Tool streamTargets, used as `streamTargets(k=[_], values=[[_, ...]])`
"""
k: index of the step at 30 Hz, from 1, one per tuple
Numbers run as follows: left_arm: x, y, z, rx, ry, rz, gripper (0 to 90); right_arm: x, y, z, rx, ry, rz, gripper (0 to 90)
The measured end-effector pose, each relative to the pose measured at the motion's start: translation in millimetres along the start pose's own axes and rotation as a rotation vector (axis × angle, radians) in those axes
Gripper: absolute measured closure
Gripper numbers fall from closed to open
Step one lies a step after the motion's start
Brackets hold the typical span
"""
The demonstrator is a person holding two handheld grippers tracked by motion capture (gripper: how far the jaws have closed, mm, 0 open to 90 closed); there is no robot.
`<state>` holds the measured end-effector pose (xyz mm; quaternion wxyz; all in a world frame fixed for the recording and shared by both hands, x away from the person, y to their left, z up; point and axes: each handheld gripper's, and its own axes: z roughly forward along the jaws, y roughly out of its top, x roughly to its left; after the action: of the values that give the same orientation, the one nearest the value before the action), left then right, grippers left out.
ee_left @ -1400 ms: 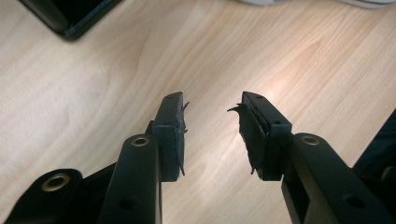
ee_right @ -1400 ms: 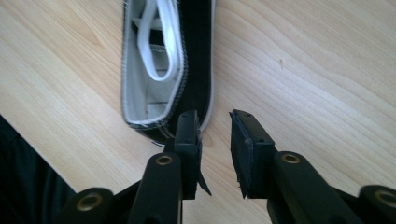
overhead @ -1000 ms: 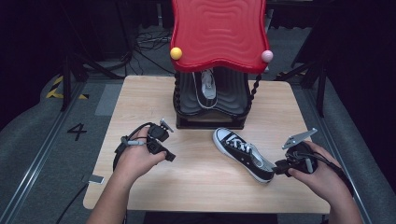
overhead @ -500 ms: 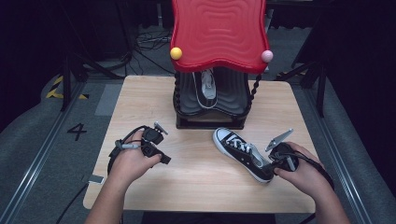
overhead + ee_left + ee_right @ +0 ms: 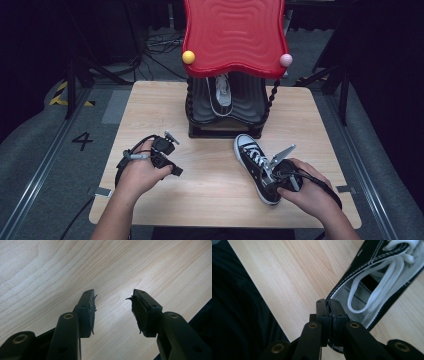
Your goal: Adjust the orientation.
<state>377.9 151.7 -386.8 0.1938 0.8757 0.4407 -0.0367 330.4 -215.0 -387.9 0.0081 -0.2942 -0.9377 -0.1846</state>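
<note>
Black right gripper (image 5: 328,308) jaws pinched tight on the heel rim of the sneaker (image 5: 372,287), canvas edge sandwiched between the pads. In the right gripper view the shoe runs from centre to the upper right: black canvas, white contrast stitching, pale lining, white flat laces looped loose over the opening. Light woodgrain table (image 5: 287,277) fills the upper left; dark floor past its edge at lower left.

High view: right gripper (image 5: 272,175) sits lower right of centre, right hand (image 5: 310,192) wrapped round it, grey plate sticking up toward the upper right. Sneaker (image 5: 255,162) lies on the table, white rubber toe cap pointing up-frame toward the rack, heel at the gripper.

Left gripper (image 5: 113,312) jaws spread apart, nothing between them, just bare wood below. Pads look worn, ragged rubber edges. In the high view the left gripper (image 5: 167,152) is left of centre, held by the left hand (image 5: 140,172), black cable looped beside it, well apart from the shoe.

Rack (image 5: 225,107) at top centre of the table (image 5: 150,110): black ribbed shelf, twisted black posts, wavy glossy red top with a yellow ball at its left corner and a pink ball at its right. Second shoe (image 5: 222,92) lies on the shelf under the red top, sole white, toe pointing down-frame.
</note>
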Motion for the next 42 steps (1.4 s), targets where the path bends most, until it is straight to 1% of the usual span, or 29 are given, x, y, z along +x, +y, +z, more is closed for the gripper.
streamTargets(k=[2,3,5,6,8,10,11,13,16,17,19,22,24,25,26,27,28,37,39,41,42], values=[[0.0,0.2,0.0,-0.001,-0.001,0.0,54.1,-0.6,-0.9,-0.2,-0.008,0.009,0.02,83.5],[-0.1,0.2,0.0,-0.001,-0.001,0.0,54.0,-0.9,-1.6,0.0,-0.002,0.02,0.043,81.3],[-0.1,0.2,0.0,-0.003,-0.002,-0.001,53.7,-1.9,-3.0,1.2,0.017,0.022,0.06,76.4],[0.4,-0.2,-0.5,-0.004,-0.004,-0.003,53.4,-2.6,-3.1,3.3,0.02,0.019,0.076,71.3],[0.6,-1.2,-0.7,-0.009,-0.004,-0.006,53.2,-4.3,-2.1,5.8,-0.01,0.021,0.113,66.4],[1.4,-3.9,-1.0,-0.008,-0.002,-0.014,53.0,-5.3,-0.3,6.6,-0.038,0.033,0.156,64.5],[1.4,-3.9,-1.0,-0.008,-0.002,-0.014,52.6,-6.6,1.5,7.3,-0.053,0.031,0.166,64.2],[3.7,-9.3,-1.9,-0.01,0.001,-0.034,52.5,-9.2,4.5,10.1,-0.078,0.012,0.195,64.6],[6.6,-14.8,-4.7,-0.019,0.006,-0.049,52.6,-16.9,8.3,18.3,-0.1,0.011,0.251,66.8],[7.5,-17.0,-5.9,-0.021,0.01,-0.056,52.5,-18.6,9.3,20.1,-0.102,0.005,0.253,67.1],[9.9,-21.6,-7.9,-0.025,0.014,-0.07,52.5,-20.7,12.6,24.9,-0.111,-0.006,0.276,68.4],[12.8,-26.8,-9.4,-0.029,0.018,-0.087,52.3,-22.3,18.7,32.1,-0.132,-0.02,0.296,67.4],[13.4,-28.2,-9.6,-0.029,0.019,-0.094,52.3,-22.9,20.3,34.0,-0.142,-0.025,0.299,67.2],[14.1,-29.7,-10.0,-0.029,0.021,-0.097,52.3,-23.1,21.9,35.8,-0.154,-0.029,0.309,66.5],[14.9,-31.4,-10.3,-0.029,0.022,-0.1,52.1,-25.1,24.6,40.1,-0.168,-0.042,0.31,65.4],[14.9,-31.4,-10.3,-0.029,0.022,-0.1,52.0,-25.1,24.6,40.1,-0.168,-0.042,0.31,65.4],[15.0,-32.4,-10.0,-0.031,0.02,-0.105,51.9,-26.4,26.5,43.3,-0.179,-0.046,0.321,65.4],[18.2,-33.0,-6.7,-0.024,0.016,-0.117,51.2,-25.2,33.1,50.9,-0.191,-0.082,0.314,65.2],[17.9,-32.1,-5.4,-0.026,0.011,-0.124,50.3,-25.6,34.3,55.6,-0.198,-0.085,0.315,67.2],[17.5,-31.0,-4.6,-0.024,0.01,-0.124,50.3,-28.2,34.7,57.7,-0.193,-0.094,0.33,74.5],[17.5,-30.5,-4.1,-0.025,0.01,-0.122,50.3,-29.8,34.6,58.4,-0.19,-0.093,0.334,75.6]])
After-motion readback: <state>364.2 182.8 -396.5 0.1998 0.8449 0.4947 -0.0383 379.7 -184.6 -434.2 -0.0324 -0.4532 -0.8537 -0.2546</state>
